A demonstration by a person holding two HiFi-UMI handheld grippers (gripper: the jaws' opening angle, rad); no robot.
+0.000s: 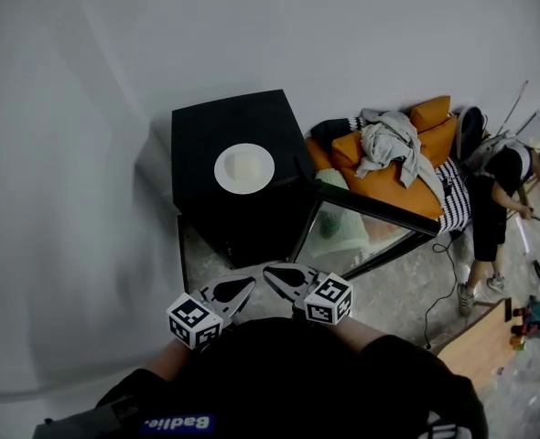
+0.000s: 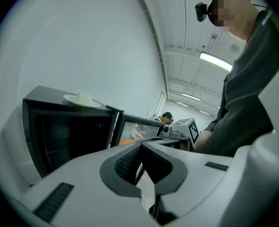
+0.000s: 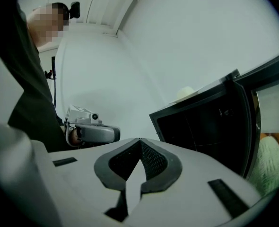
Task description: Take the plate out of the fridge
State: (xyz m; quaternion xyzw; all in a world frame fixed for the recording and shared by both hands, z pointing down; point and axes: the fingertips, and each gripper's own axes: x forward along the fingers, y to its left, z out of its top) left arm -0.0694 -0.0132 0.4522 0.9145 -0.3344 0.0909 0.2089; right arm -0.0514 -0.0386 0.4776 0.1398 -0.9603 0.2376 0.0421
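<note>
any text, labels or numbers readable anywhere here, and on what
No clear words or numbers in any view.
On the blue patch of the person's top: white print, too blurred to read.
Square markers on the left tongs and right tongs: patterns only, no letters.
On the fridge and plate: no print visible.

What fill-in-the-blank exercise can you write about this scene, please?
The white plate lies on ___ of the black fridge.
The fridge door stands ___.
The left hand-held gripper and the right hand-held gripper have their jaws ___.
Missing words: top; open; shut.
</note>
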